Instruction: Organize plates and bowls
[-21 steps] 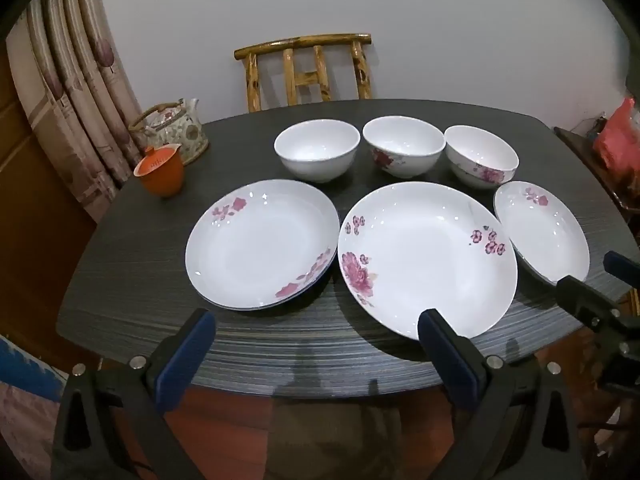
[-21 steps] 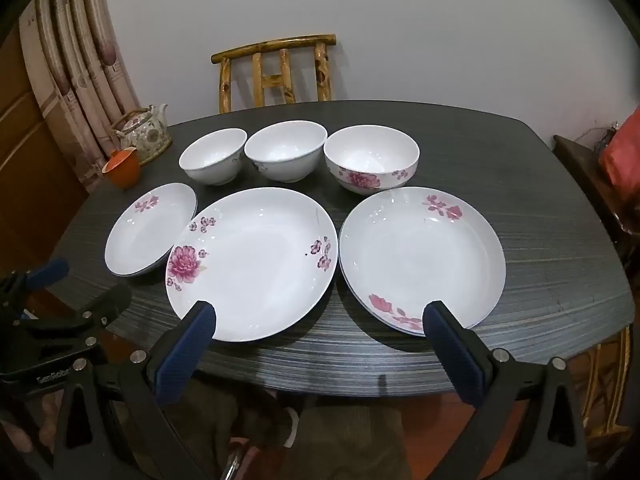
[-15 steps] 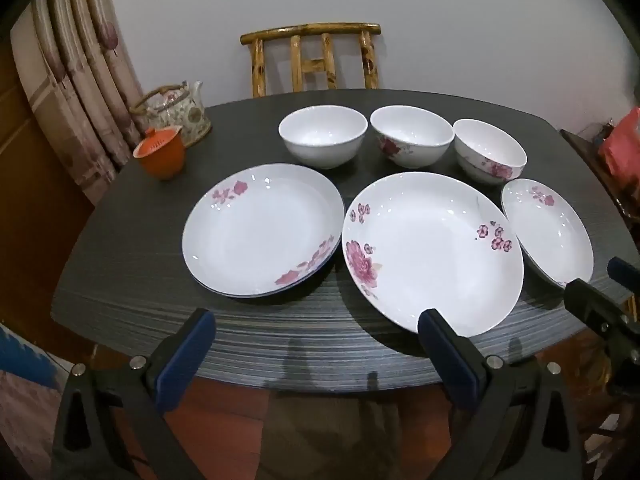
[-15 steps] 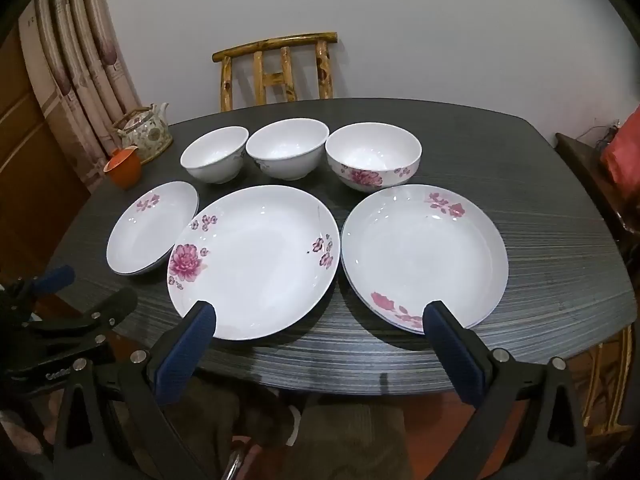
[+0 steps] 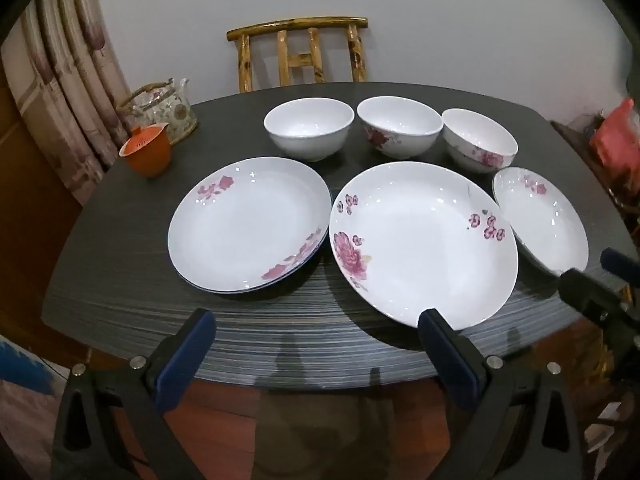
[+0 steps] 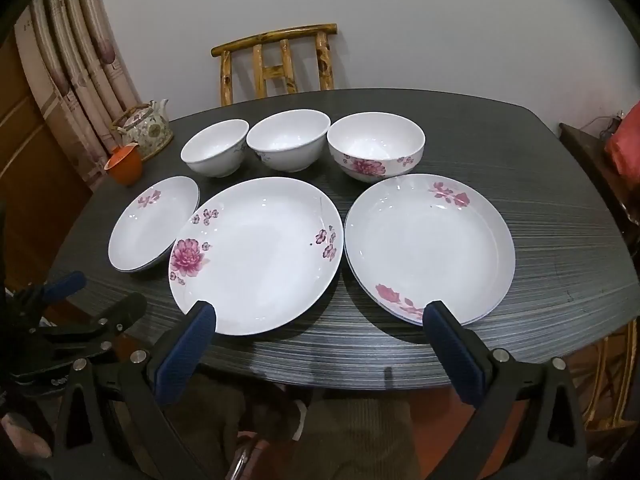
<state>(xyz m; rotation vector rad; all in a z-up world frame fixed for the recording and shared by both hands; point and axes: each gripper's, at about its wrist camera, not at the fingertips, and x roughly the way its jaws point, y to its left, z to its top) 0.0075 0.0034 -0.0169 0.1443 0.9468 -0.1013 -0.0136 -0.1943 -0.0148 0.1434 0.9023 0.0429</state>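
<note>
Three white floral plates lie in a row on the dark table (image 5: 280,344). In the left wrist view they are a medium plate (image 5: 248,224), a large plate (image 5: 424,240) and a small plate (image 5: 540,220). Behind them stand three white bowls (image 5: 308,128) (image 5: 400,126) (image 5: 478,142). The right wrist view shows the small plate (image 6: 152,224), large plate (image 6: 256,256) and medium plate (image 6: 430,248), with the bowls (image 6: 288,140) behind. My left gripper (image 5: 316,332) and right gripper (image 6: 320,320) hover open at the near table edge, holding nothing.
A floral teapot (image 5: 164,108) and an orange cup (image 5: 148,152) sit at the table's far left. A wooden chair (image 5: 300,52) stands behind the table against the wall. Curtains (image 5: 72,80) hang on the left and a red bag (image 5: 616,140) is at the right.
The left wrist view has shifted slightly, so the table sits a little higher in it. The right wrist view has edged closer. No plate or bowl has moved.
</note>
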